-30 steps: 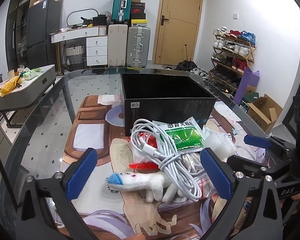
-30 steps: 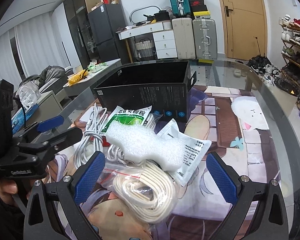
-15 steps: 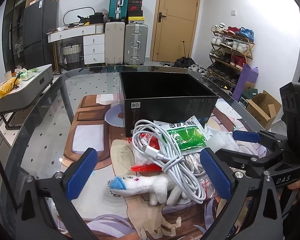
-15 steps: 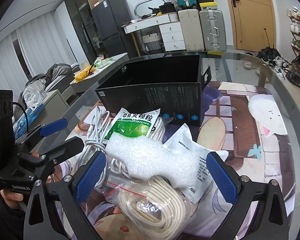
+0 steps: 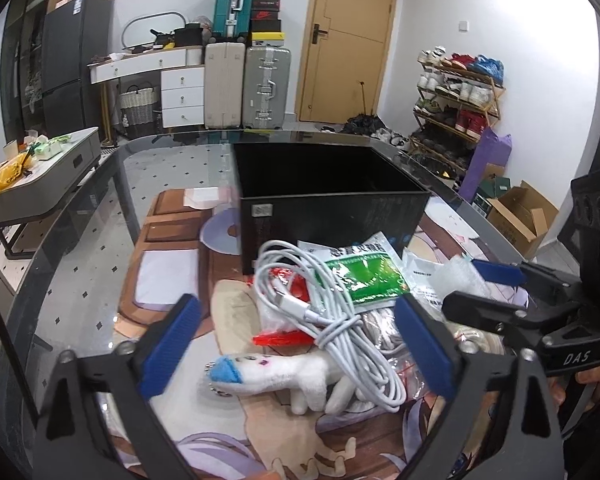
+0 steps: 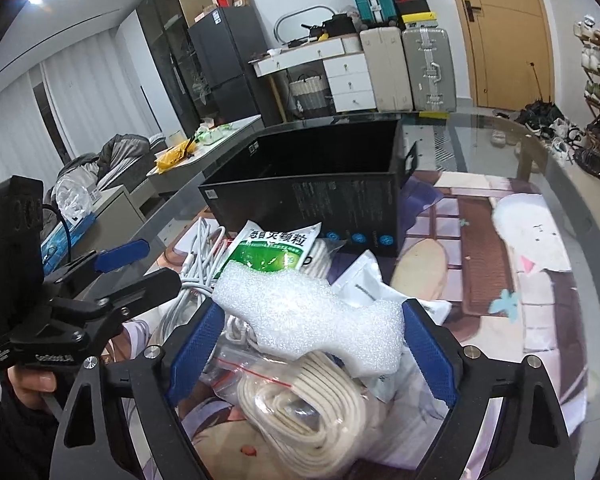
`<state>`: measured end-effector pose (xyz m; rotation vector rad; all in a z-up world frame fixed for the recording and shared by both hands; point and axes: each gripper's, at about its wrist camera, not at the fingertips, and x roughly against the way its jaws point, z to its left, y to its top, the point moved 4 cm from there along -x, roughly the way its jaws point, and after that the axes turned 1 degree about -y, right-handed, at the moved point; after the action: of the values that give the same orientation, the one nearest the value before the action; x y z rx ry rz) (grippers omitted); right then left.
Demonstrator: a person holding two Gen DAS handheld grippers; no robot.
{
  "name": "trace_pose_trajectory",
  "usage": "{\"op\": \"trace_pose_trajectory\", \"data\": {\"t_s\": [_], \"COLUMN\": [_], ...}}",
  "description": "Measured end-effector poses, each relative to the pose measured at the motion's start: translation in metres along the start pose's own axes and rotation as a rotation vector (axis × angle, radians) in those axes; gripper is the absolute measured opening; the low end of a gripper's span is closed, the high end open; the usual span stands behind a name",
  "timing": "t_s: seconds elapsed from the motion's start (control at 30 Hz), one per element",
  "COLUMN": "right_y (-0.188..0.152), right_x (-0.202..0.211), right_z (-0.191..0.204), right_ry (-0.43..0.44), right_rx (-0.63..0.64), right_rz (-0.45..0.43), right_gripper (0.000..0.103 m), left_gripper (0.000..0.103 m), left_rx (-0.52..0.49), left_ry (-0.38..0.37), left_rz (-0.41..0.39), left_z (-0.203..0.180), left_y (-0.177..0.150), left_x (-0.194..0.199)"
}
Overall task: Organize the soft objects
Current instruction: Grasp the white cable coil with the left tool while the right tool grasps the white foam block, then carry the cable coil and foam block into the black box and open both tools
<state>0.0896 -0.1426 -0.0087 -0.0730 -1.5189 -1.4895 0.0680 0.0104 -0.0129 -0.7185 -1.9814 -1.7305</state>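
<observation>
A pile of soft things lies on the table mat in front of an open black box (image 5: 332,204) (image 6: 320,196). In the left wrist view I see a white plush toy with a blue nose (image 5: 276,372), a coiled white cable (image 5: 332,312) and a green sachet (image 5: 364,272). My left gripper (image 5: 296,352) is open, its fingers on either side of the plush and cable. In the right wrist view a white foam piece (image 6: 316,320) lies on a bagged cream cord coil (image 6: 312,412). My right gripper (image 6: 312,356) is open around the foam piece, close to it.
White pouches (image 6: 364,284) lie beside the foam. The glass table edge (image 5: 80,208) curves round at left and far side. A grey side table (image 5: 40,176) stands left. Suitcases (image 5: 248,84), a door and a shoe rack (image 5: 456,96) stand behind.
My right gripper has moved forward and down, so the foam piece now sits between its fingers. My left gripper has barely shifted; the right gripper shows larger at its right.
</observation>
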Motion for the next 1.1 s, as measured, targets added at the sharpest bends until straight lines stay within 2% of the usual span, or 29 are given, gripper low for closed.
{"op": "trace_pose_trajectory", "data": {"t_s": [0.17, 0.2, 0.27, 0.33, 0.43, 0.93, 1.1], "right_y": [-0.002, -0.002, -0.002, -0.002, -0.003, 0.003, 0.01], "right_x": [0.009, 0.01, 0.011, 0.011, 0.009, 0.017, 0.023], "right_z": [-0.005, -0.006, -0.008, -0.007, -0.007, -0.002, 0.003], "right_ry": [-0.004, -0.004, -0.001, 0.0, 0.002, 0.004, 0.007], "right_rx": [-0.016, -0.019, -0.023, -0.022, -0.019, -0.002, 0.013], "right_rz": [-0.015, -0.018, -0.018, -0.018, -0.014, -0.05, -0.073], "right_gripper": [0.09, 0.09, 0.09, 0.09, 0.09, 0.09, 0.09], "left_gripper": [0.072, 0.063, 0.057, 0.043, 0.032, 0.03, 0.03], "left_rx": [-0.041, -0.048, -0.051, -0.059, -0.064, -0.035, -0.048], "left_ry": [-0.008, -0.01, -0.015, -0.019, -0.045, -0.041, -0.034], "left_rz": [0.034, 0.041, 0.056, 0.055, 0.059, 0.015, -0.022], "left_z": [-0.013, -0.015, -0.017, -0.019, -0.022, -0.01, -0.01], "left_y": [-0.004, -0.005, -0.006, -0.007, -0.008, -0.004, 0.005], "left_x": [-0.01, -0.012, -0.014, -0.015, -0.015, 0.008, 0.018]}}
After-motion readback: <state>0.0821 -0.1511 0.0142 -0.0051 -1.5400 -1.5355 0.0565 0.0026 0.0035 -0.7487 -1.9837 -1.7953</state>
